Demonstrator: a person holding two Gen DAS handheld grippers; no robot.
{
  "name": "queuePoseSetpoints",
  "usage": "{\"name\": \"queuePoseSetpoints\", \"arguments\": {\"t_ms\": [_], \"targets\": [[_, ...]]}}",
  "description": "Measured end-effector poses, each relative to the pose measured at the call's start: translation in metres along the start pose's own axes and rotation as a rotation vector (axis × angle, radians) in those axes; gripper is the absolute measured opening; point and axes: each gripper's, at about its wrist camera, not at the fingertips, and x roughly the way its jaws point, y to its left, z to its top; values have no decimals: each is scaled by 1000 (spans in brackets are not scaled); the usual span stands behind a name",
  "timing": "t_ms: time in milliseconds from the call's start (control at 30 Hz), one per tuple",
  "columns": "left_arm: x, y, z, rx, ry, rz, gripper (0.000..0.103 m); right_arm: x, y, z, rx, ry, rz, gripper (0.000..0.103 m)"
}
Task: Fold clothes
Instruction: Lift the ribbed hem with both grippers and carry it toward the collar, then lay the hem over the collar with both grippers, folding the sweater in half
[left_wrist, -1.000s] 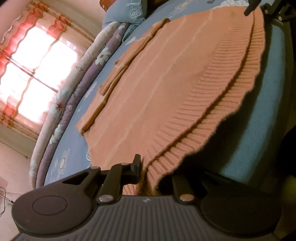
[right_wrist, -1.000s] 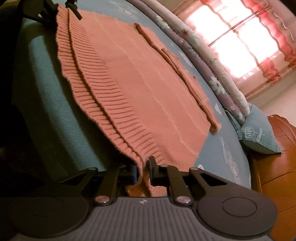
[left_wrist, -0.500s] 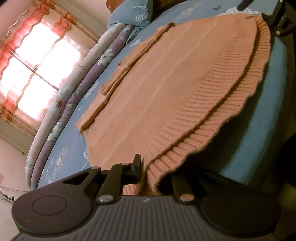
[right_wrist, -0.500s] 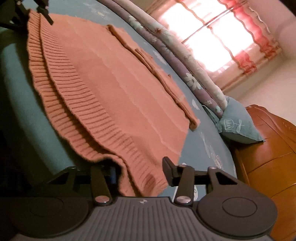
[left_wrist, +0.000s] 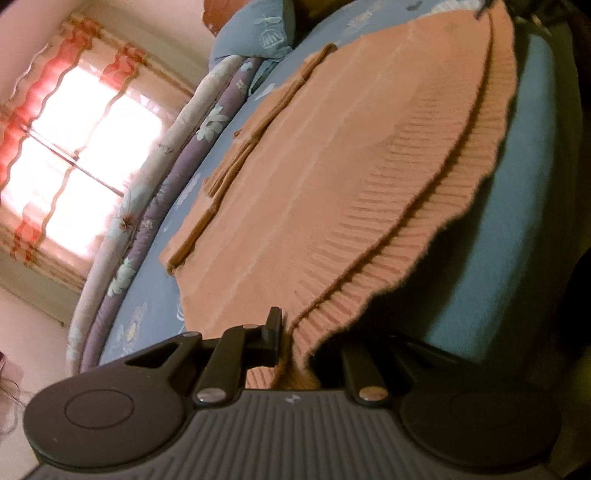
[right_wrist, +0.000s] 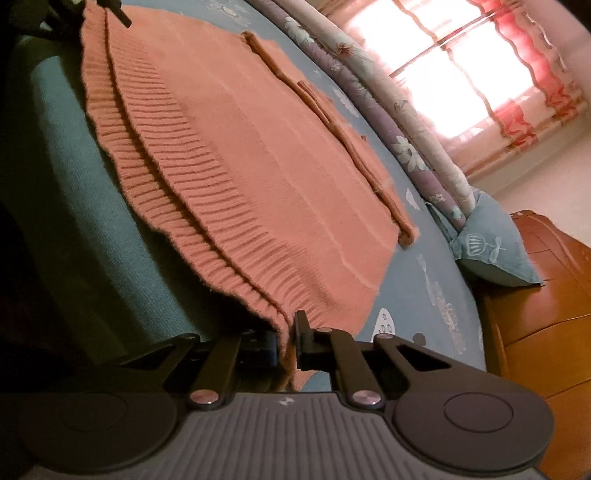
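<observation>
At the bed's near edge, re-clamped on the sweater hem: right hand-held gripper, open a moment ago; left hand-held gripper still pinching its corner, ready to lift.

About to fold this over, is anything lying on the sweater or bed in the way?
Nothing visible: the orange knitted sweater lies bare on the blue patterned bedsheet; only the blue pillow sits beyond it.
</observation>
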Motion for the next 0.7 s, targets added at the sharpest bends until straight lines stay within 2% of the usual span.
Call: {"name": "queuePoseSetpoints", "arguments": {"t_ms": [167, 300, 433, 700], "targets": [[1, 0, 2, 23, 14, -3, 8, 2, 3, 1, -51, -25, -9, 16], [1, 0, 5, 39, 30, -7, 8, 3, -2, 1, -42, -39, 32, 10], [-1, 4, 8, 42, 44, -10, 7, -1, -16, 0, -6, -46, 85, 9], [0, 13, 14, 44, 67, -37, 7, -11, -35, 9, 2, -84, 104, 9]]}}
